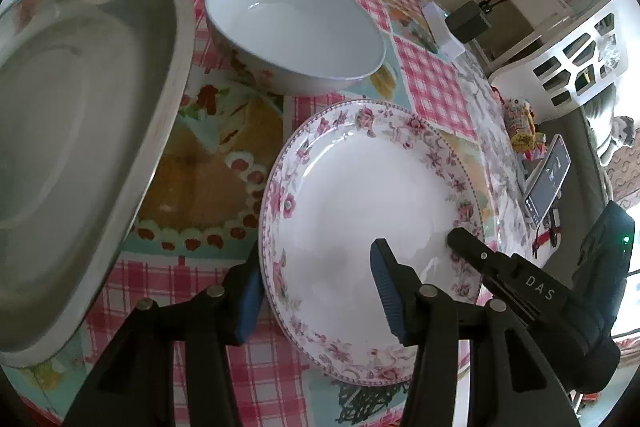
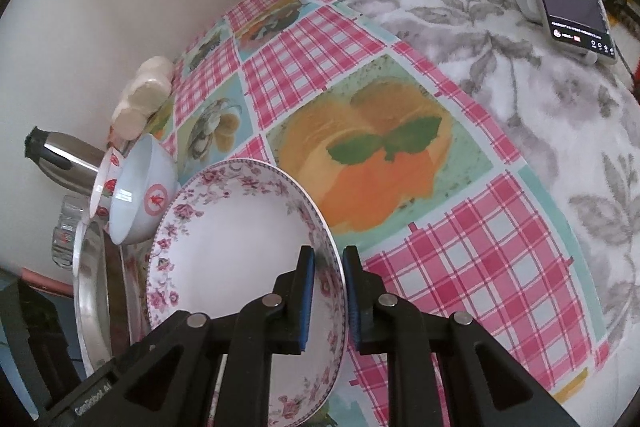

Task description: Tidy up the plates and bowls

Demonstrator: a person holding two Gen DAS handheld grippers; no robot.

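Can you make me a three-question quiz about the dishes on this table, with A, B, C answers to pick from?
1. Where does the plain white bowl sit?
A. On the flowered plate
B. On the tablecloth beyond the flowered plate
C. Inside the metal tray

2. What colour are the flowers on the plate's rim?
A. Pink
B. Blue
C. Yellow

3. What is the right gripper doing?
A. Hanging open over the phone
B. Squeezing a bowl
C. Pinching the plate's rim

Answers:
1. B: the bowl stands on the checked tablecloth past the plate, beside the metal tray.
2. A: pink roses ring the white middle.
3. C: its blue pads sit either side of the rim, which is tilted up off the cloth.
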